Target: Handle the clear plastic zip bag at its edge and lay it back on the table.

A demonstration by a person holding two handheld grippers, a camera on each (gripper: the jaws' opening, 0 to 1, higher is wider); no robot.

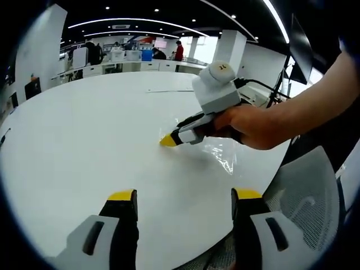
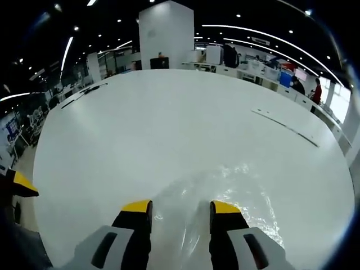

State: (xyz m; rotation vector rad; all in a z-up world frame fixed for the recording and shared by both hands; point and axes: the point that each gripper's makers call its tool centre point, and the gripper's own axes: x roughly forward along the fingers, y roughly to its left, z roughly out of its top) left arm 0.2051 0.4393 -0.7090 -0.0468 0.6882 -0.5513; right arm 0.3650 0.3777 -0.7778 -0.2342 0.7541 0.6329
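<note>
The clear plastic zip bag (image 2: 230, 183) lies flat and crinkled on the white round table (image 2: 169, 112). My right gripper (image 2: 181, 207) is low over its near edge, jaws open, and the film runs between and under the yellow tips. In the left gripper view a hand holds the right gripper (image 1: 169, 140) with its tips down at the table, and the bag (image 1: 220, 153) spreads out beneath it toward the table's edge. My left gripper (image 1: 184, 194) hovers open over bare table short of the bag, holding nothing. Its yellow tip (image 2: 21, 184) pokes in at the left edge.
A grey mesh chair (image 1: 315, 185) stands right by the table's near rim. A thin strip (image 2: 284, 126) lies on the far side of the table. Office desks, a white pillar (image 2: 166, 34) and people are far behind.
</note>
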